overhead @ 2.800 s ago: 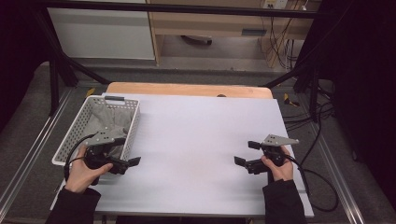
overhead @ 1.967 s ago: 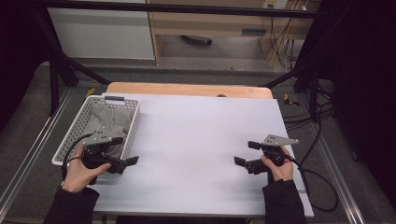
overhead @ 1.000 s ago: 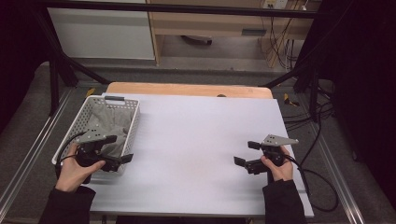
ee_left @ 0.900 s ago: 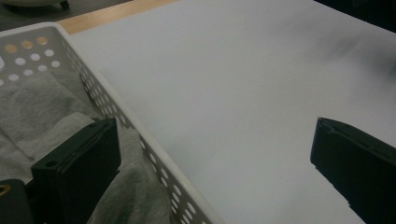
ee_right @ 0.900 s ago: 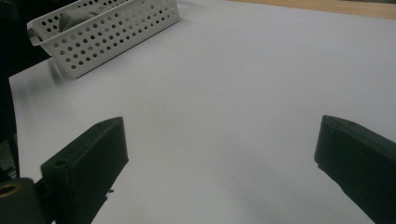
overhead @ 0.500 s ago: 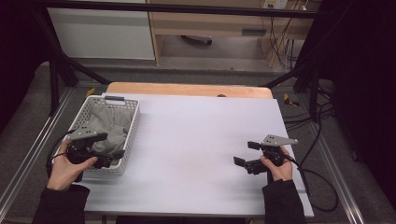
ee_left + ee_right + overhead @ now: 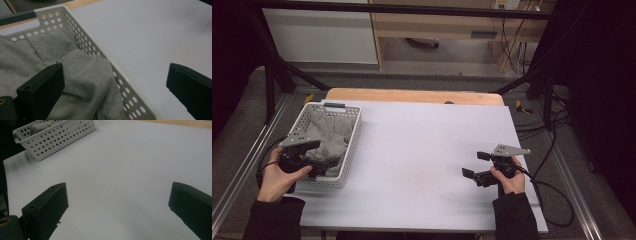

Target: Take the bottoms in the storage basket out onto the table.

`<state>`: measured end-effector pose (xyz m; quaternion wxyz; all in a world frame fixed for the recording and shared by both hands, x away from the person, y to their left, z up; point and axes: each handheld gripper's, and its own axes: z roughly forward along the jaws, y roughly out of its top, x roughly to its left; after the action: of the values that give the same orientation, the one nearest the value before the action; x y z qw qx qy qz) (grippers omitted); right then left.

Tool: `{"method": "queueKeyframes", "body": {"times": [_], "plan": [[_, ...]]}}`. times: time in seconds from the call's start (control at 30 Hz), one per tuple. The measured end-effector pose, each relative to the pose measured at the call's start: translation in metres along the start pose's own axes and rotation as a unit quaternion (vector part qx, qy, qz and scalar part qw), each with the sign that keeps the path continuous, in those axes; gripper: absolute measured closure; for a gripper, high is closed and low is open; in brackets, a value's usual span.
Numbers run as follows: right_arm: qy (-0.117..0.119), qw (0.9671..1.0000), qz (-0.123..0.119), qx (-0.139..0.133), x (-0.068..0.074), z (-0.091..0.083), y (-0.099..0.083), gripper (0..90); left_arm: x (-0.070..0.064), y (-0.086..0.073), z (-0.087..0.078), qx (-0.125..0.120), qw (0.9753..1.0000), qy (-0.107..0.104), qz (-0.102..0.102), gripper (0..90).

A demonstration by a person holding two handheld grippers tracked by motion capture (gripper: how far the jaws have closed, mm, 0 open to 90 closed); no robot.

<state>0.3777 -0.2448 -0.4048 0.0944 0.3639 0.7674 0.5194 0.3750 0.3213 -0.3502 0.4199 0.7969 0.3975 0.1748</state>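
Note:
A white perforated basket stands at the table's left and holds a crumpled grey cloth. My left gripper is open over the basket's near right corner. In the left gripper view, one jaw hangs above the grey cloth and the other outside the basket rim, over the table; nothing is between them. My right gripper is open low over the bare table at the right, pointing left. The right gripper view shows the basket far off.
The white table top stretches between the two grippers. A wooden strip runs along its far edge. Black frame bars and cables surround the table, with a cabinet on the floor beyond.
My left gripper has moved left and away from me, from the table in front of the basket to over the basket's near end. The right gripper has stayed still.

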Motion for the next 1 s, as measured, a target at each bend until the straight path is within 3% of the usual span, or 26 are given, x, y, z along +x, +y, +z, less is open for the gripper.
{"method": "queueKeyframes", "body": {"times": [0.5, 0.8, 1.0], "plan": [[-0.001, 1.0, 0.0, 0.001, 0.0, 0.001, 0.0, 3.0, 0.014, 0.0, 0.005, 0.012, 0.9997, 0.018, -0.014, 1.9], [-0.001, 1.0, 0.0, 0.003, 0.0, 0.002, -0.001, 3.0, 0.024, -0.003, 0.012, 0.032, 0.9985, 0.041, -0.015, 1.8], [-0.001, 1.0, 0.001, 0.002, 0.0, 0.002, -0.001, 3.0, 0.027, -0.004, 0.014, 0.036, 0.9983, 0.042, -0.015, 1.7]]}}
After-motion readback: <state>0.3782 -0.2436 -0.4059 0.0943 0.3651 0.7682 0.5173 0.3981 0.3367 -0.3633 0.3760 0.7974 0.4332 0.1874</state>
